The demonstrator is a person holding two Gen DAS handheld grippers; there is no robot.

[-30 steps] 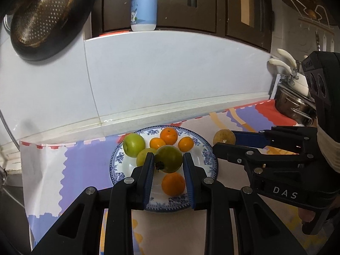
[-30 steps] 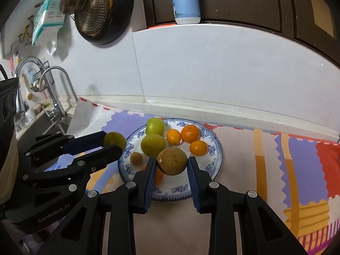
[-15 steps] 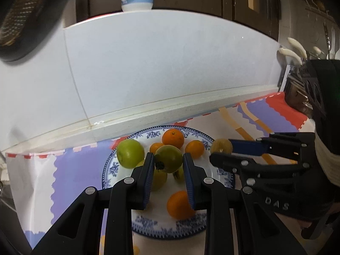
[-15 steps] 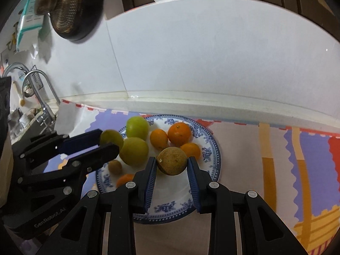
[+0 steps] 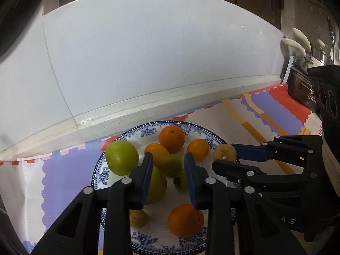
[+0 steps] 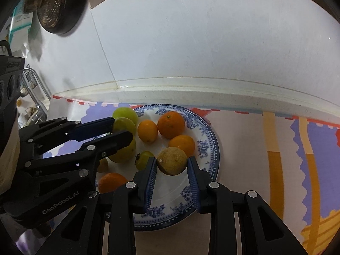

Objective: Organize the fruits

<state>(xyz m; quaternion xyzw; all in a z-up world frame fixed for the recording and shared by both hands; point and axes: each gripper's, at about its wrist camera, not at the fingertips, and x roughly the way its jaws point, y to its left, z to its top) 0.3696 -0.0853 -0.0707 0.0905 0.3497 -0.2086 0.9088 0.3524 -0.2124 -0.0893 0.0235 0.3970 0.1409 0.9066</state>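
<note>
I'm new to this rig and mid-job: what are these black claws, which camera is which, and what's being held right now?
No robot: a person holds a two-finger tool in each hand, each with a fisheye camera looking forward. One picture is from the left gripper, the other from the right gripper. A blue-patterned plate on a colourful mat carries oranges and green fruits. The right gripper clamps a round brown fruit over the plate. The left gripper is open, holding nothing.
</note>
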